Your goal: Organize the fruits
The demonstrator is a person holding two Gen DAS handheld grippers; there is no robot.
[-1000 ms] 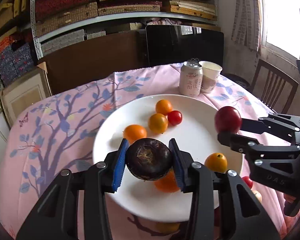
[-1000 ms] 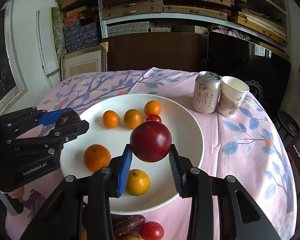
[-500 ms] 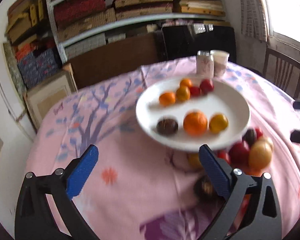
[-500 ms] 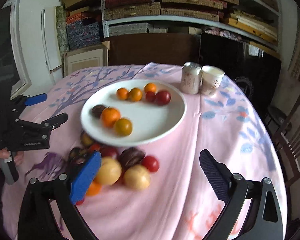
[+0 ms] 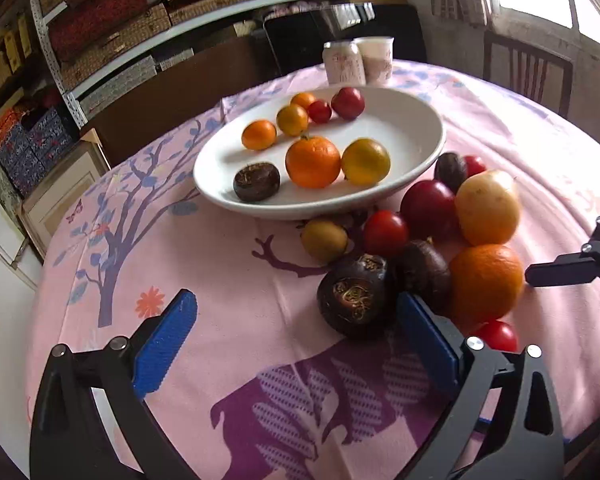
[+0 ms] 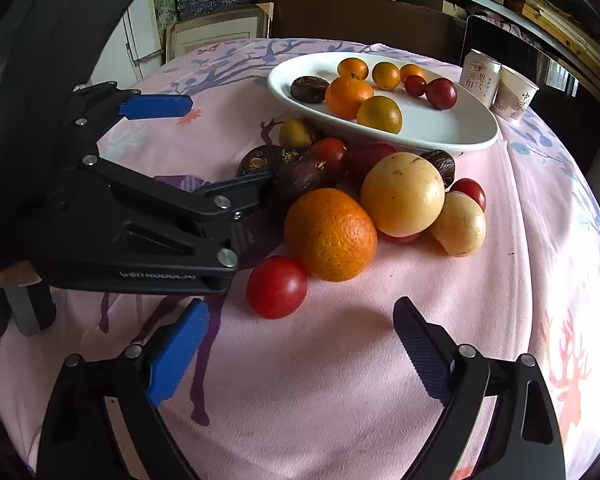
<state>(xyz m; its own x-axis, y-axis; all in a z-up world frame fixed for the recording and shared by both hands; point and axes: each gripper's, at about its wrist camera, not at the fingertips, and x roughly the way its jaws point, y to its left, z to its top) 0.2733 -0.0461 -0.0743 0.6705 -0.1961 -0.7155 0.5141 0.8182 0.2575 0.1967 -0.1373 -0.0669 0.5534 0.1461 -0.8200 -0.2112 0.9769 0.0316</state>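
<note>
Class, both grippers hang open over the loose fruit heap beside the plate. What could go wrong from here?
1. The round fruits touch in a heap; lifting the dark brown fruit may set the big orange rolling.
2. The left gripper and the closing right gripper work near each other and could collide.
3. The white oval plate looks crowded already.

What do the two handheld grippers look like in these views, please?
Both are black angular linkage frames with silver screw heads. The left gripper has ribbed blue pads on both fingers; the right gripper shows one blue pad and one dark ribbed face. White lettering, blurred, runs along the left gripper's body.
</note>
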